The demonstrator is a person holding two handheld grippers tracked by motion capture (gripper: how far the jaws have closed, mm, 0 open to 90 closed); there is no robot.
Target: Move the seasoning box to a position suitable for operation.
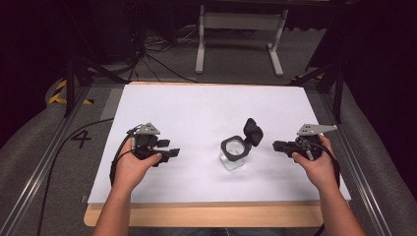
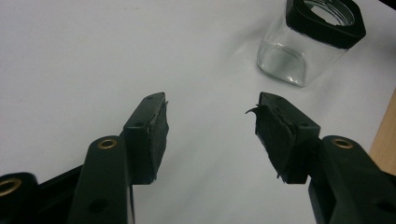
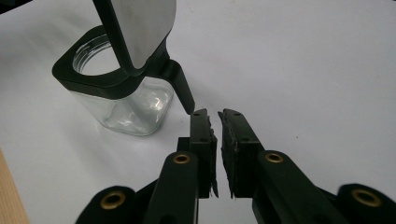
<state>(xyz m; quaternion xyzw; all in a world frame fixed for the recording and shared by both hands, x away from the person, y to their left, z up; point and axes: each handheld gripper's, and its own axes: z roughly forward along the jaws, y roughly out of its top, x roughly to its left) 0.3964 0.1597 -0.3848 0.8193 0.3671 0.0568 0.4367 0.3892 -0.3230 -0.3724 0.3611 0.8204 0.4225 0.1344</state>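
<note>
Nearest you, your forearms come in from the bottom edge of the high view, cut off below the elbows, and a strip of bare wooden table edge (image 1: 206, 215) shows in front of the white sheet (image 1: 196, 108) that covers the rest. Your left hand (image 1: 132, 167) wraps the left gripper (image 1: 172, 153) over the sheet's left part, and much of its body is hidden under your fingers; in the left gripper view its jaws stand wide apart with only white sheet between them, the pad on one jaw frayed at its edge. Your right hand (image 1: 314, 164) holds the right gripper (image 1: 276, 145) at the right, pointing toward the middle; in the right gripper view its jaws are nearly together, a thin gap left, gripping nothing. Between the two grippers, a little nearer the right one, stands the clear glass jar (image 1: 232, 156) with a black collar, its hinged black lid (image 1: 253, 132) flipped up and open. The right gripper's tips sit just beside the lid's hinge tab, apart from it. Beyond the table, a white frame (image 1: 241, 29) and cables on the floor fade into darkness.
</note>
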